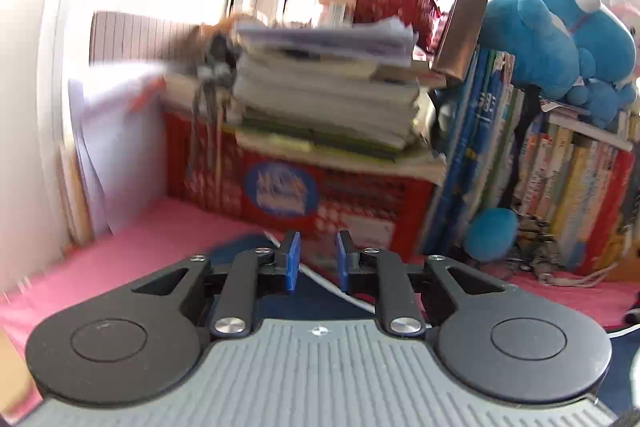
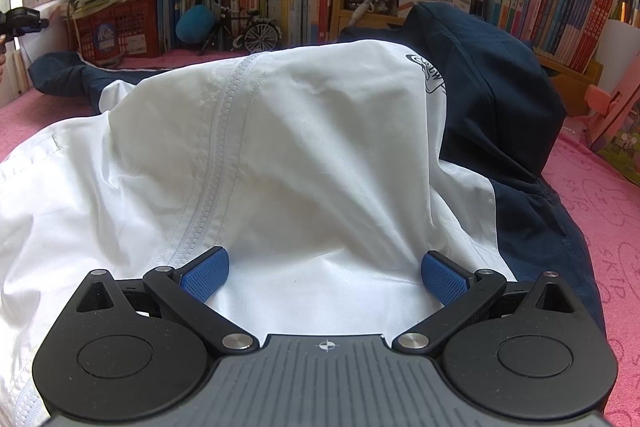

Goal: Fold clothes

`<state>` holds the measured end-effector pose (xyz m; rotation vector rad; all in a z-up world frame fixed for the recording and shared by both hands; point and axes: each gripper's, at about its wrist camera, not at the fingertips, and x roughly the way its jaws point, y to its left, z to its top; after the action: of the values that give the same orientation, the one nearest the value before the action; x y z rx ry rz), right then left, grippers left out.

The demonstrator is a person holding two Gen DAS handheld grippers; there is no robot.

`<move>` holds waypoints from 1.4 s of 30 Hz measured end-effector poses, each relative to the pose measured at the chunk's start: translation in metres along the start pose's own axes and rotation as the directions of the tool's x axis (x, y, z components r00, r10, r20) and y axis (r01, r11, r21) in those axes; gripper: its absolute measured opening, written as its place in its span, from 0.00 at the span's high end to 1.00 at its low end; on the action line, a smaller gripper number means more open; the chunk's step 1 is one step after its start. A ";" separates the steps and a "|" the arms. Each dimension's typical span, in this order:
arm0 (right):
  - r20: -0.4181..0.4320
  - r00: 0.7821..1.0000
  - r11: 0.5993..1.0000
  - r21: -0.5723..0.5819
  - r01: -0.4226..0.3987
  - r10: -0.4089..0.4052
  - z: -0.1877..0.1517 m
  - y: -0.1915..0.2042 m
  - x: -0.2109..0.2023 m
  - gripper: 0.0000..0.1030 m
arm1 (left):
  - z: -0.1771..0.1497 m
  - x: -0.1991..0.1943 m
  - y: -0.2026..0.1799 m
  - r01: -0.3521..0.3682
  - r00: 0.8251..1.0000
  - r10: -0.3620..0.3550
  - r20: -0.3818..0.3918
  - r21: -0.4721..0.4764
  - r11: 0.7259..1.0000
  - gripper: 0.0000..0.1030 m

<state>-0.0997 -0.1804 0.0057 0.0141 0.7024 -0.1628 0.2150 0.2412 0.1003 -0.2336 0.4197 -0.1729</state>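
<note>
Pink worktop (image 2: 600,227) backed by bookshelves. We judge folding barely begun: the white-and-navy jacket (image 2: 280,131) lies bunched ahead of the right tool (image 2: 324,277), jaws wide apart, empty. Left tool (image 1: 318,261), jaws narrowly apart, grips nothing above a navy sleeve (image 1: 240,247).

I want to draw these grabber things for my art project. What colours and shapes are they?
Both look alike. The left gripper and right gripper each have two blue fingers with a bumpy, dotted texture. Black arms joined by shiny silver bolts carry them, ending in big round black discs. The middle body is grey with raised ribs and a small white compass-like mark. No cables or sleeves show on them.
</note>
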 end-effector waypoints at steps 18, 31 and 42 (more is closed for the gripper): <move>-0.005 1.000 1.000 0.014 -0.007 0.007 -0.002 -0.003 0.004 0.00 | -0.028 0.023 0.054 -0.385 0.912 0.410 0.005 -0.331 0.861 0.00; -0.007 1.000 1.000 0.019 -0.011 0.011 -0.001 -0.003 0.003 0.00 | -0.045 -0.024 -0.055 -0.067 0.983 0.016 0.185 0.276 0.959 0.83; -0.008 1.000 1.000 0.020 -0.012 0.012 0.002 -0.004 0.001 0.00 | -0.146 -0.065 -0.151 0.294 0.953 -0.266 -0.145 0.657 0.694 0.66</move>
<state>-0.0985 -0.1842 0.0064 0.0381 0.7089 -0.1579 0.0775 0.0828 0.0346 0.4370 0.3315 -0.6236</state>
